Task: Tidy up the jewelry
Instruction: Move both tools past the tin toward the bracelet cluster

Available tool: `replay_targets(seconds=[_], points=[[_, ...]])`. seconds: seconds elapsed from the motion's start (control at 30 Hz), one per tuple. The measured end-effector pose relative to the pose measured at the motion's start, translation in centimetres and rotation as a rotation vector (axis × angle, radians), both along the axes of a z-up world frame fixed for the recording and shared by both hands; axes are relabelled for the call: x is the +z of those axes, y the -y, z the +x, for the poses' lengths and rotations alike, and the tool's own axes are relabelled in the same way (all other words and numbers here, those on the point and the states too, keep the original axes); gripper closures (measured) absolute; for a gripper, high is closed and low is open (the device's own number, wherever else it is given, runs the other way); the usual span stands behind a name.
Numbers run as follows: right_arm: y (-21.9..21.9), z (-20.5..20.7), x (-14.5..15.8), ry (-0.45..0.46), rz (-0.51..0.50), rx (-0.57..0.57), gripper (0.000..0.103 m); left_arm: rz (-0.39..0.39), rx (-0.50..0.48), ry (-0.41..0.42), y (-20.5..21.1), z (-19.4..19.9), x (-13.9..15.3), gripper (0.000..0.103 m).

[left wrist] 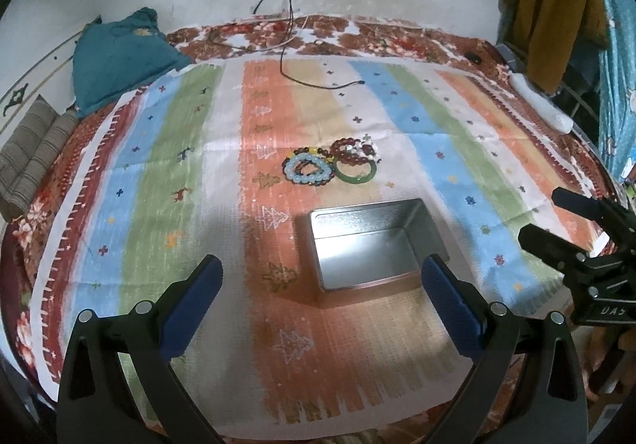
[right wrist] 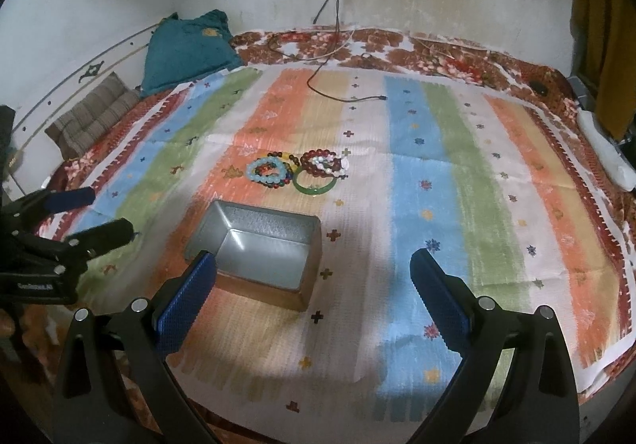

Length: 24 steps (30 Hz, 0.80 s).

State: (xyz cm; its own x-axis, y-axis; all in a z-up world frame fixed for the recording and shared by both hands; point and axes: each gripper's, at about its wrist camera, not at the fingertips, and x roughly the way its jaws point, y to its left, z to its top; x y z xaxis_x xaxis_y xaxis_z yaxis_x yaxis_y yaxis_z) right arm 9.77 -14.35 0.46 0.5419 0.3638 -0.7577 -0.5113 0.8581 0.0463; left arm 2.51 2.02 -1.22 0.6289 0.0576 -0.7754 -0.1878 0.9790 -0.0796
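Observation:
An open metal tin [left wrist: 369, 249] [right wrist: 262, 245] sits on the striped cloth, nothing visible inside. Just beyond it lies a cluster of bracelets: a pale blue beaded one [left wrist: 309, 169] [right wrist: 267, 170], a green bangle [left wrist: 355, 173] [right wrist: 315, 185], and dark red beaded ones [left wrist: 353, 150] [right wrist: 324, 161]. My left gripper [left wrist: 322, 269] hangs open above the tin's near edge. My right gripper [right wrist: 314, 265] is open too, over the tin's right end. Each gripper shows in the other's view, the right gripper [left wrist: 556, 217] at the right edge and the left gripper [right wrist: 91, 215] at the left edge.
The striped cloth [left wrist: 159, 165] covers a floral bedspread [right wrist: 437, 46]. A teal pillow [left wrist: 119, 58] and a striped cushion [left wrist: 31, 154] lie at the far left. A black charging cable [left wrist: 318, 82] trails from the wall. A white object [left wrist: 544, 106] rests at the right edge, near hanging clothes [left wrist: 556, 6].

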Motion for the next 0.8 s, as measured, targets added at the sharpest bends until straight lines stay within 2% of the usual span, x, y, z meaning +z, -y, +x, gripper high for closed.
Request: replay_targets(seconds=[0.17, 0.33, 0.8], points=[[0.0, 1.7, -0.1, -0.033, 0.025, -0.022, 0.004, -0.007, 0.017, -0.028, -0.9, 1.4, -0.3, 0.006], [-0.1, 2.8, 0.0, -0.023, 0.011, -0.040, 0.004, 0.006, 0.029, -0.039, -1.7, 2.8, -0.4, 0.006], [-1.2, 6.9, -0.9, -0.066, -0.013, -0.064, 0.004, 0.023, 0.047, -0.103, -3.3, 6.5, -1.5, 0.006]])
